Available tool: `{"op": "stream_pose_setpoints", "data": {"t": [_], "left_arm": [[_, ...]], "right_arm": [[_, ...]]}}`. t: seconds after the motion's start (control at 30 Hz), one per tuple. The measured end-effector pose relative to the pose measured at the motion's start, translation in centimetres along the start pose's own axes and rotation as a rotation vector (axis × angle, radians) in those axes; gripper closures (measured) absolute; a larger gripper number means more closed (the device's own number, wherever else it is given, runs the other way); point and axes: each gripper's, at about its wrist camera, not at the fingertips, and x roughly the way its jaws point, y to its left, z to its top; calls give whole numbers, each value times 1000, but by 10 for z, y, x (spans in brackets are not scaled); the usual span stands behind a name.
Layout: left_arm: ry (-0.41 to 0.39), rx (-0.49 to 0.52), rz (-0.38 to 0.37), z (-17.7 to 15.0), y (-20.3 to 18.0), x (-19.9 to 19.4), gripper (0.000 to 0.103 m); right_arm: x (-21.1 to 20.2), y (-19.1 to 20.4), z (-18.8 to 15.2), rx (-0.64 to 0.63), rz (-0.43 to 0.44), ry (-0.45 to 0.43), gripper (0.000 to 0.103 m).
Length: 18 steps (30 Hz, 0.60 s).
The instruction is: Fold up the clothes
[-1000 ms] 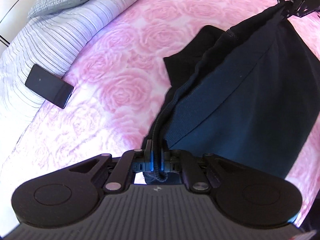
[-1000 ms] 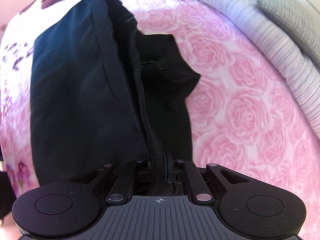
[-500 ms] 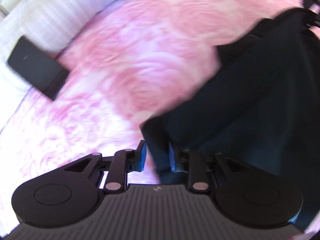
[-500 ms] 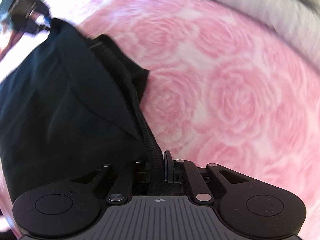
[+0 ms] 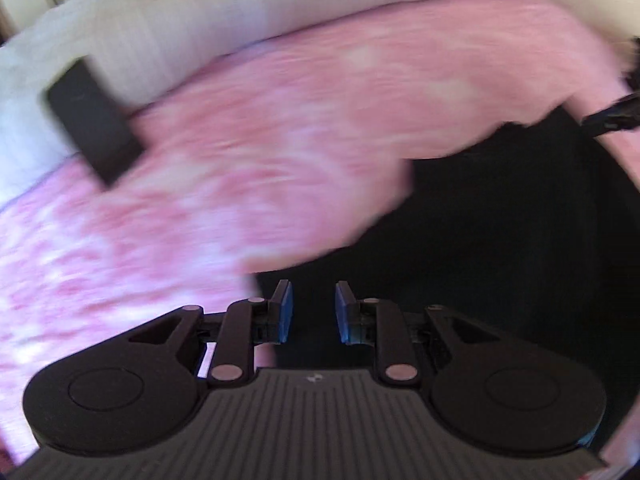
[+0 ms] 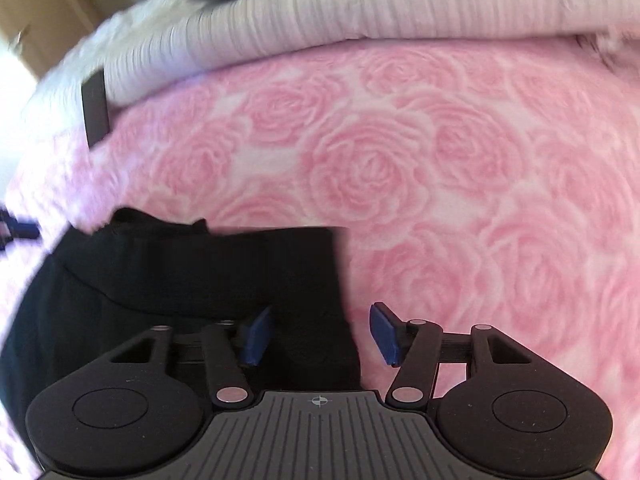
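Lying unlabelled, seemingly: dark garment [image 6: 192, 276].

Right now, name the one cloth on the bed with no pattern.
The dark garment, plain and near-black; the blanket under it is pink with roses, and the quilt beyond is pale with fine stripes.
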Motion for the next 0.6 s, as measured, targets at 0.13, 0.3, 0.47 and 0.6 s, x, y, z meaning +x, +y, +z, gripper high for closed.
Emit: {"op": "stream_pose_setpoints", "data": {"t": [0.13, 0.3, 0.47, 0.6], "left_arm": [[32, 67, -14, 1, -30, 29, 83], [62, 67, 22, -2, -34, 54, 77], [53, 64, 52, -5, -36, 54, 76], [39, 59, 85, -8, -40, 42, 80]], "right_arm": [[-15, -28, 3, 103, -64, -19, 47], [-47, -34, 3, 117, -46, -96, 47], [-32, 2, -35, 65, 145, -13, 47], [-11, 23, -77, -78, 145, 92, 47]]}}
